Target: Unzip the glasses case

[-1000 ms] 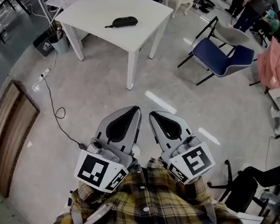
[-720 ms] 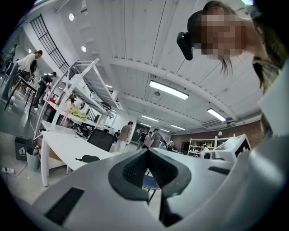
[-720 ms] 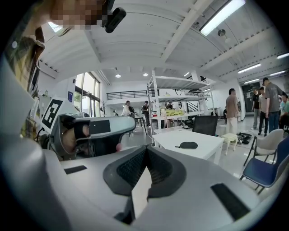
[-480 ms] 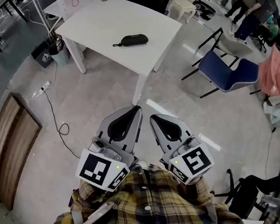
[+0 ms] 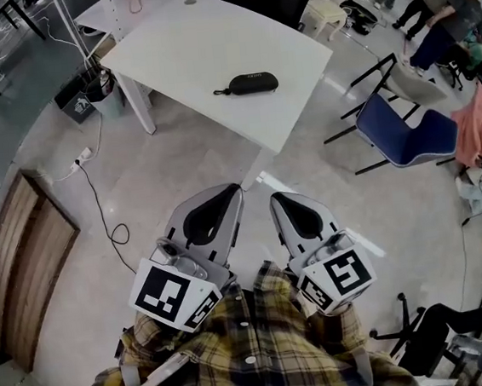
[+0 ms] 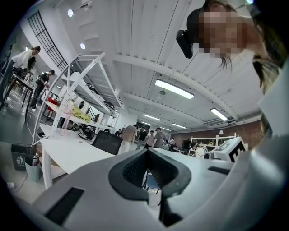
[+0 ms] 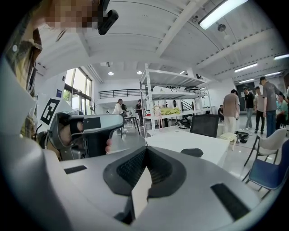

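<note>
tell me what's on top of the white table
A black glasses case lies on the white table, toward its near right edge. The case looks closed, so whatever is inside it is hidden.

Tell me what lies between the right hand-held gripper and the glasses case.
Head view: only bare floor and bare white tabletop lie between the right hand-held gripper and the glasses case.

The floor (image 5: 195, 163) before the table (image 5: 191, 47) is free to pass. The tabletop is open all around the case (image 5: 251, 83). A chair (image 5: 405, 123) stands near the table's right, a bin (image 5: 107, 99) and cable (image 5: 95, 190) at its left.
</note>
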`<state>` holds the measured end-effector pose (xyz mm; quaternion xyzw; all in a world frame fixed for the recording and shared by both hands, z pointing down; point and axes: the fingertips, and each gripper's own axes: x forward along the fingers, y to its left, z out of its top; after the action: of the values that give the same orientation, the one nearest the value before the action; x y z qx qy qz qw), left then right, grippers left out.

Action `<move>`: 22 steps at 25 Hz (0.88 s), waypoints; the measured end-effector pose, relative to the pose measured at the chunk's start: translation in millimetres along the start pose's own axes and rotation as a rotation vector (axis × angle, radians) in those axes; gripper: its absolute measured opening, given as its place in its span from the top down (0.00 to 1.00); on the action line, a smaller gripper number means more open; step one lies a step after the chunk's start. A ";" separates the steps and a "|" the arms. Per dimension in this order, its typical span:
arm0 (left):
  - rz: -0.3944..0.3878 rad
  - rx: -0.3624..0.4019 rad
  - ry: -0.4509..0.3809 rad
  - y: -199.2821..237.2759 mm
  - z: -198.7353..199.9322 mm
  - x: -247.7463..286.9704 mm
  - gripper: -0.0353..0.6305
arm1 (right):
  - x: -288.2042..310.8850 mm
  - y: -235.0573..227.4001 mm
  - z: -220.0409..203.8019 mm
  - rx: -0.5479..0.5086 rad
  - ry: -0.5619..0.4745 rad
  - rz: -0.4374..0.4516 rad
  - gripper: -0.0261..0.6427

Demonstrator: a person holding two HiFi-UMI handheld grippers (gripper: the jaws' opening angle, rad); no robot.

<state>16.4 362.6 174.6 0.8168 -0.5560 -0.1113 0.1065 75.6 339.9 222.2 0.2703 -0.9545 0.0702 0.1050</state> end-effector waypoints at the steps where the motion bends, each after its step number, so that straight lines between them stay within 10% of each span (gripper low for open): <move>1: 0.002 -0.004 0.006 6.4 -0.8 0.6 0.94 | 5.2 -2.7 -0.2 0.007 0.002 -0.008 0.96; 22: -0.034 -0.001 0.056 138.1 12.3 151.5 0.94 | 152.6 -138.3 28.9 0.053 0.022 -0.093 0.96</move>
<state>-55.4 171.2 194.5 0.8288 -0.5388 -0.0906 0.1206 17.4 141.2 241.3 0.3162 -0.9375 0.0935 0.1116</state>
